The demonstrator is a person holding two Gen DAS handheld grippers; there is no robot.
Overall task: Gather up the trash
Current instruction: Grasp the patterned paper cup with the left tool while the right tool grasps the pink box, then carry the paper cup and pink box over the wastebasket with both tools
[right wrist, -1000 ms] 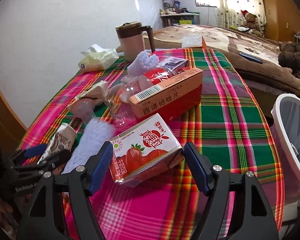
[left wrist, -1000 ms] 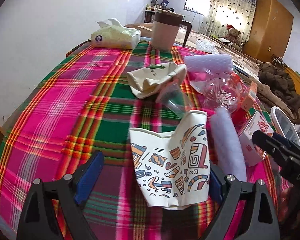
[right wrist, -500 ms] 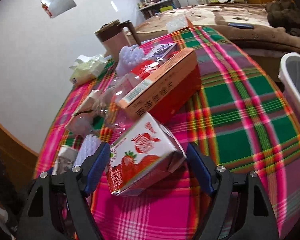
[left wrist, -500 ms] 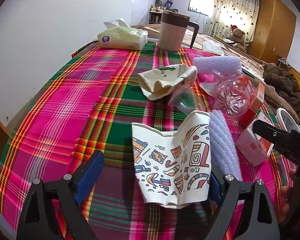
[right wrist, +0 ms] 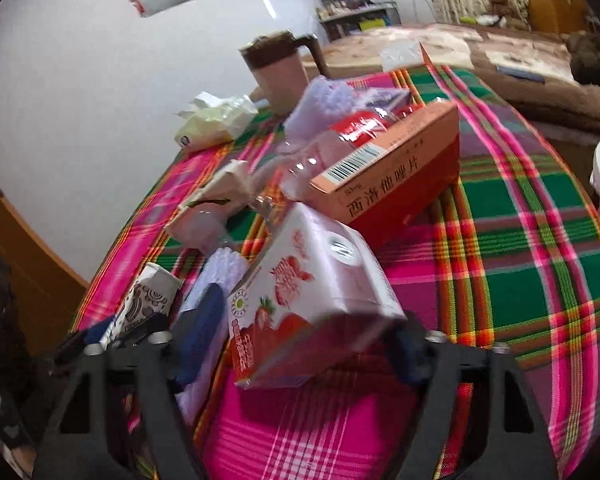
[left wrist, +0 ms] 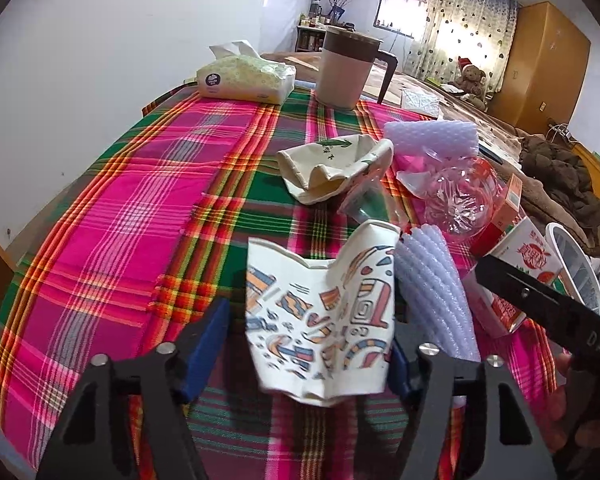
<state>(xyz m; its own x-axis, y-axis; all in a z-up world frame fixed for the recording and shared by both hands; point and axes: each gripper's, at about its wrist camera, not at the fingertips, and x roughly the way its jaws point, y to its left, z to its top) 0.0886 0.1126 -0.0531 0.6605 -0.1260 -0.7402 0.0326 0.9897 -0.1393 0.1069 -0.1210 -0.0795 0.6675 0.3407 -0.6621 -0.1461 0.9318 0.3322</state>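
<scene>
Trash crowds the right side of the plaid tablecloth (left wrist: 112,220). My left gripper (left wrist: 308,348) has just been closing around the flattened paper cup (left wrist: 320,312), cream with orange and blue shapes; its right pad touches, the left pad still stands off. My right gripper (right wrist: 300,336) has been narrowing onto the strawberry milk carton (right wrist: 312,280), both pads against its sides, the carton tilted. Behind it lies an orange box (right wrist: 392,168) printed 西洛他唑片 with a barcode. The tissue pack (left wrist: 246,80) logo is too small to read.
</scene>
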